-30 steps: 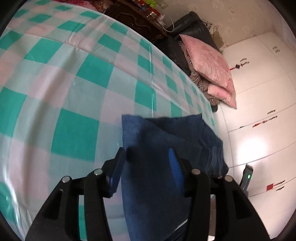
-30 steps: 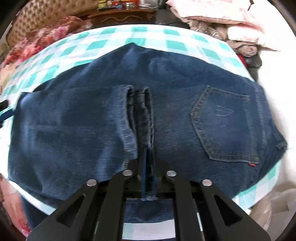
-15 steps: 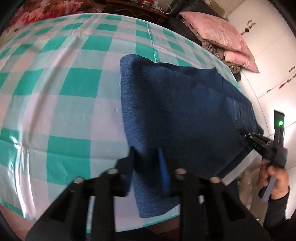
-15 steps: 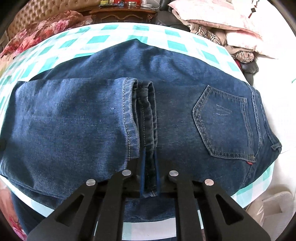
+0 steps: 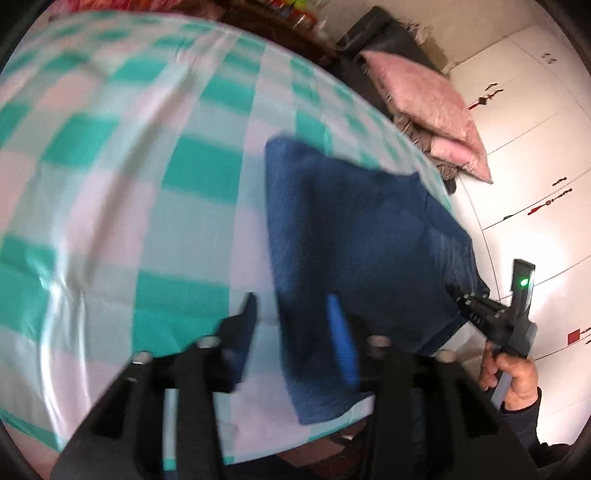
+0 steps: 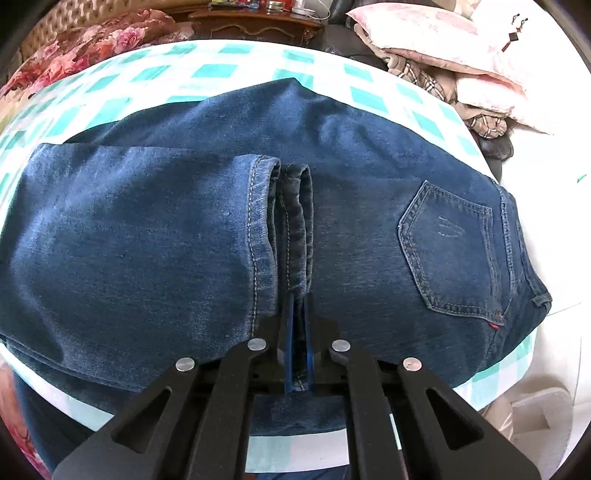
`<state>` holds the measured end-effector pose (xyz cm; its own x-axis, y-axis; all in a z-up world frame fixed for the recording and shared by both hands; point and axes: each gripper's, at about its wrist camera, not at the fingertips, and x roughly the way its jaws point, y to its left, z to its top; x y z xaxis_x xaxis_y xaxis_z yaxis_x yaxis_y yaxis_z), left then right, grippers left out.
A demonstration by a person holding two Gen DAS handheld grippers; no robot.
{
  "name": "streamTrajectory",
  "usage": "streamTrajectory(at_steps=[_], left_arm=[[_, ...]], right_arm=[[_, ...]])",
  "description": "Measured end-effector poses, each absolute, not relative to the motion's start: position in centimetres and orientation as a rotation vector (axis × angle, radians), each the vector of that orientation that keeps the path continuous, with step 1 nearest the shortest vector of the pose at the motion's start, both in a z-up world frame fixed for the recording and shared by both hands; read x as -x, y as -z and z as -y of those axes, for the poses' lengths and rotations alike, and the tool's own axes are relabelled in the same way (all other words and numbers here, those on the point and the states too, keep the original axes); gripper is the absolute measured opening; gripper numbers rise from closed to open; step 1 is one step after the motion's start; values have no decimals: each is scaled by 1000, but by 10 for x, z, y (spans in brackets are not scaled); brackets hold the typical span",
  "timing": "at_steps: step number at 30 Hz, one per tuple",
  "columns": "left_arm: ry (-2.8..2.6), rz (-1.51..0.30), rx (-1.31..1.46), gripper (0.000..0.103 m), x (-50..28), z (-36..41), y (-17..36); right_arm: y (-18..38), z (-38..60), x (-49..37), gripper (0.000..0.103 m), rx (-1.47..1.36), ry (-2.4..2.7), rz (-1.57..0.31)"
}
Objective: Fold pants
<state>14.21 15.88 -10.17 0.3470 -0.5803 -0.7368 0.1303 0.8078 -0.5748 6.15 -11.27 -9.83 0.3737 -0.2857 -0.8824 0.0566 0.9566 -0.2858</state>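
My right hand-held gripper (image 6: 298, 332) pinches the jeans (image 6: 184, 236) hem at lower centre; left hand-held gripper (image 5: 295, 325) looks wide, blurry. I'd release slowly, keeping hems aligned.

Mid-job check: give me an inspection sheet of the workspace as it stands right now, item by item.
Surface: teal and white checked bedsheet, some wrinkles.
Job's things: dark blue denim jeans, legs folded over the seat, back pocket up.
Clutter: nothing seen on the sheet.
Grippers: left tool open, blurred, straddling the jeans' left edge; right tool shut on the hem.
Cables: nothing seen.
Surroundings: pink cushions, floral bedding, white wardrobe doors.
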Motion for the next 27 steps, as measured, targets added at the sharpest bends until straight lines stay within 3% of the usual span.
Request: streamTrajectory(at_steps=[11,13,15,18,20,21,22,25,27], left_arm=[[439,-1137,362,53,-239,-128,98],[451,-1152,359,46,-249,-122,104],[427,-1169,347,29,-256,-123,111],[442,-1181,460,24,-264,-139,121],[455,-1176,481,28,-263,-143,122],[455,-1171,491,37,-263,-144,121],[469,-1158,510,48,-261,-147,119],[523,-1109,537,53,-256,-151,111],[540,-1111,540,57,-258,-152,111]], right_arm=[[100,115,-61,7,224,211,-1163],[100,117,-61,8,220,206,-1163],[100,118,-60,8,220,203,-1163],[101,119,-60,8,227,203,-1156],[100,119,-60,8,236,215,-1152],[99,119,-58,11,239,226,-1146],[93,118,-55,16,259,264,-1115],[70,106,-40,40,318,312,-1011],[58,90,-30,47,341,291,-965]])
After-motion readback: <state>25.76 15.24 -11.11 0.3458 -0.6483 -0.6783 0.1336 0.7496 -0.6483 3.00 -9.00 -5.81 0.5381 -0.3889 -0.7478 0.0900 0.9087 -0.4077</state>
